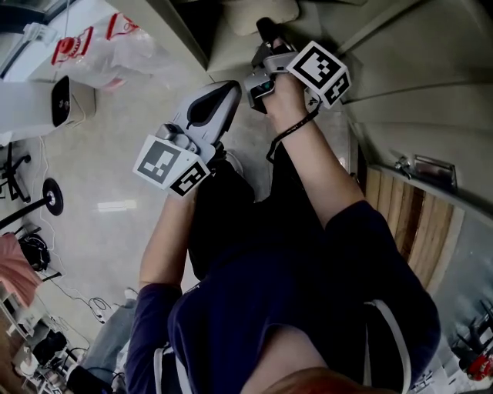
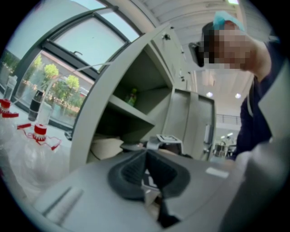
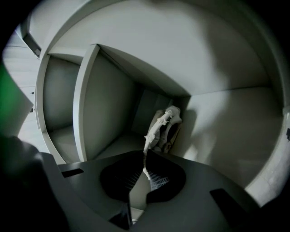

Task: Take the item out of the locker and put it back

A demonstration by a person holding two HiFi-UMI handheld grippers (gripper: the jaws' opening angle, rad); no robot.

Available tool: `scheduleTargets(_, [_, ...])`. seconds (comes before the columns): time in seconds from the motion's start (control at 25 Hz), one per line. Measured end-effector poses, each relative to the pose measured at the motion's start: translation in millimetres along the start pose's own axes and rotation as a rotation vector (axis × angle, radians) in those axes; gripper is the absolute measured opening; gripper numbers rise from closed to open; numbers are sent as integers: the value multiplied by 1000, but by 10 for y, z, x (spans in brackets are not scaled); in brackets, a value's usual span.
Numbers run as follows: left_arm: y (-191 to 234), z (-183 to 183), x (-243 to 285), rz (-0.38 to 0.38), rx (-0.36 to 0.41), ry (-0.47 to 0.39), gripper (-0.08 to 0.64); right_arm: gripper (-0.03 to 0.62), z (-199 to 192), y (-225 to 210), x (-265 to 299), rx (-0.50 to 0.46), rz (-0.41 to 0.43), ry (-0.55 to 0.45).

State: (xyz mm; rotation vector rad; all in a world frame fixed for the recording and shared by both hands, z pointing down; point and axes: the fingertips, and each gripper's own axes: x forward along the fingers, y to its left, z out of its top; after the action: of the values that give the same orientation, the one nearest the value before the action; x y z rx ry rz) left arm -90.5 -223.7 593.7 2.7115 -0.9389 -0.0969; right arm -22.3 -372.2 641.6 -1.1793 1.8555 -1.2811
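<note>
A pale, soft white packet (image 3: 165, 124) stands against the back corner of a grey locker compartment (image 3: 108, 104). My right gripper (image 3: 146, 158) is inside that compartment, its jaws shut on the packet's thin crimped edge. From the head view, the right gripper (image 1: 262, 32) reaches into the locker toward the pale packet (image 1: 266, 11). My left gripper (image 1: 227, 88) hangs outside the locker, lower and to the left, shut with nothing between its pads. Its own view shows the shut left gripper (image 2: 146, 156), the pale packet (image 2: 106, 147) on the low shelf and the right gripper's marker cube (image 2: 170, 140).
The open locker (image 2: 136, 59) has a shelf above with a green bottle (image 2: 132, 96). White plastic bags with red print (image 1: 115, 46) and a white box (image 1: 62, 100) lie on the floor at the left. A wooden panel (image 1: 400, 223) stands at the right.
</note>
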Motion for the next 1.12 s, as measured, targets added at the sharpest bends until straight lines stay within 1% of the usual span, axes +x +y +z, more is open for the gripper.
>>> scheduleTargets(0.24, [24, 135, 7, 0, -15, 33, 3, 23, -52, 75, -81, 30, -4, -2])
scheduleTargets(0.36, [13, 228, 43, -1, -34, 57, 3, 23, -70, 108, -150, 41, -20, 2])
scheduleTargets(0.64, [-465, 603, 16, -21, -89, 142, 3, 21, -103, 354, -640, 80, -96, 33])
scheduleTargets(0.88, [-680, 1045, -4, 0, -132, 177, 3, 21, -28, 716, -867, 93, -159, 75])
scheduleTargets(1.12, [-1007, 1440, -44, 14, -167, 197, 3, 21, 20, 1009, -1289, 114, -221, 123])
